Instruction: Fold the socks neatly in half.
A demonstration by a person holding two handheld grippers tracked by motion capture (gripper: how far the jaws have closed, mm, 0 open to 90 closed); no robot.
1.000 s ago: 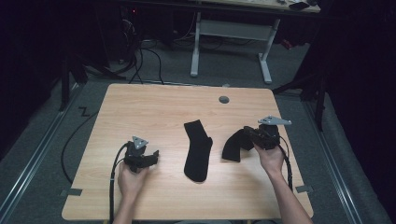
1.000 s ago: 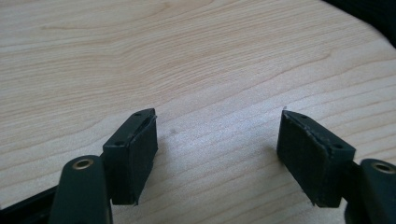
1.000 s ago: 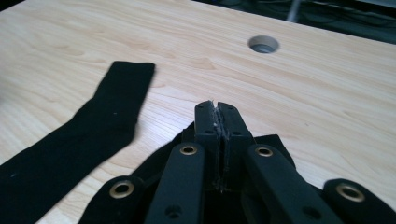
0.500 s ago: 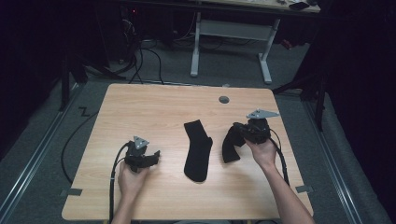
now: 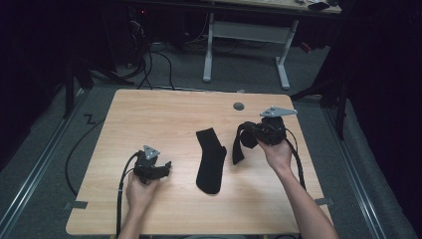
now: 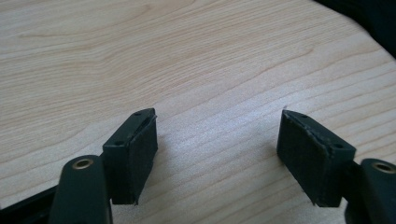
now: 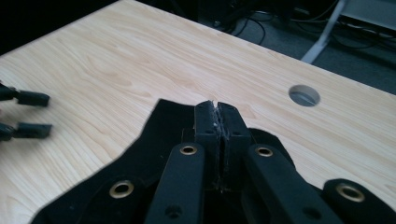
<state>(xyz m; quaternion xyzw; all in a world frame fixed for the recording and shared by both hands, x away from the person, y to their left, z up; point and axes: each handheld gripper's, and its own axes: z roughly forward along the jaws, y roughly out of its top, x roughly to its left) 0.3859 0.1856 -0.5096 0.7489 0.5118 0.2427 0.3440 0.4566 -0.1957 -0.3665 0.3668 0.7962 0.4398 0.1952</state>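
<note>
One black sock (image 5: 210, 159) lies flat, lengthwise, at the middle of the wooden table (image 5: 164, 114). To its right a second black sock (image 5: 240, 145) hangs off the table from my right gripper (image 5: 249, 133). In the right gripper view that gripper (image 7: 216, 109) has its jaws pressed together on the sock (image 7: 154, 140), which spreads out below them. My left gripper (image 5: 166, 168) rests low at the table's front left, apart from both socks. In the left gripper view it (image 6: 217, 122) is open, with bare wood (image 6: 215, 70) between its pads. It also appears at the left edge of the right gripper view (image 7: 33, 114).
A round cable hole (image 5: 239, 106) sits near the table's far edge, also seen in the right gripper view (image 7: 304, 95). Beyond the table, a white desk frame (image 5: 246, 37) and cables (image 5: 149, 64) stand on the grey floor. A black cable (image 5: 79, 149) hangs off the table's left side.
My right hand has risen and moved left toward the table's middle, carrying the second sock, which now hangs free. The left hand and the flat sock have stayed put.
</note>
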